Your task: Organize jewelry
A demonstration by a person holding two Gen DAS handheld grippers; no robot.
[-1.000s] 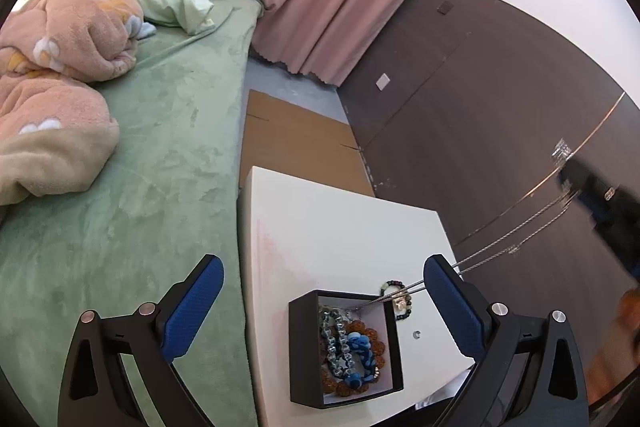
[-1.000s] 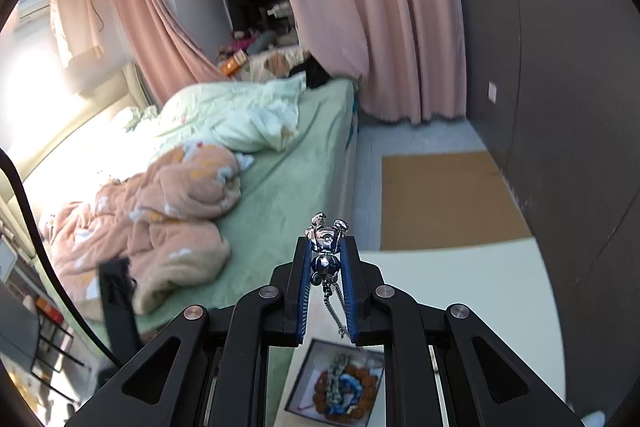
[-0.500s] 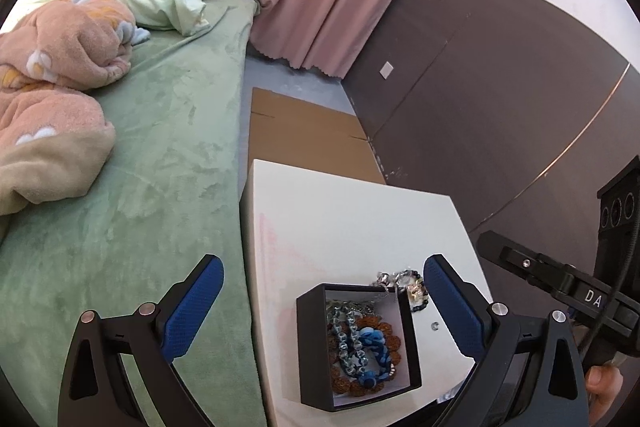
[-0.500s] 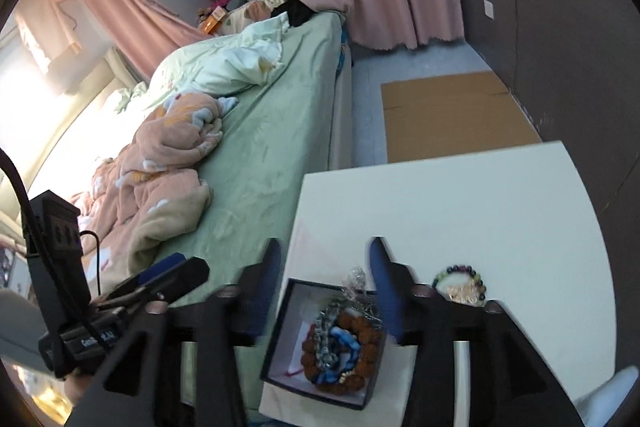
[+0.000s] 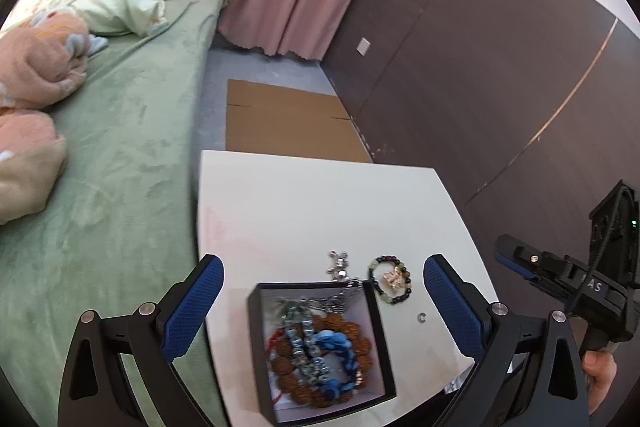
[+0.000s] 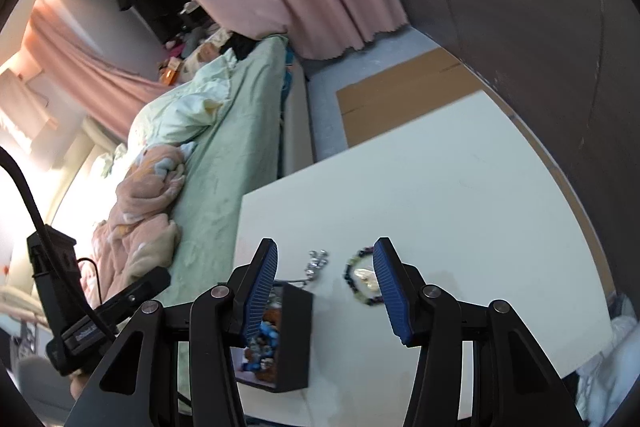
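Observation:
A black jewelry box (image 5: 256, 343) with a white lining holds several beaded bracelets near the front of the white table (image 5: 320, 195). A silver bear pendant (image 5: 338, 263) lies on the table just beyond the box, and its chain runs over the far rim into the box. To its right lies a dark beaded bracelet (image 5: 390, 279) with a gold charm. My left gripper (image 5: 322, 265) is open above the box and holds nothing. My right gripper (image 6: 325, 249) is open too. The pendant (image 6: 316, 261) shows between its fingers, untouched, and the bracelet (image 6: 362, 279) lies by its right finger.
A tiny metal ring (image 5: 421, 317) lies right of the box. A bed with a green sheet (image 5: 120, 147) and a pink blanket borders the table's left side. Flat cardboard (image 5: 280, 119) covers the floor beyond, with a dark panelled wall (image 5: 480, 67) on the right.
The right gripper, earlier shut on the silver pendant and holding it high, has opened and dropped toward the table. The pendant now lies by the box's far rim. The left gripper shifted slightly.

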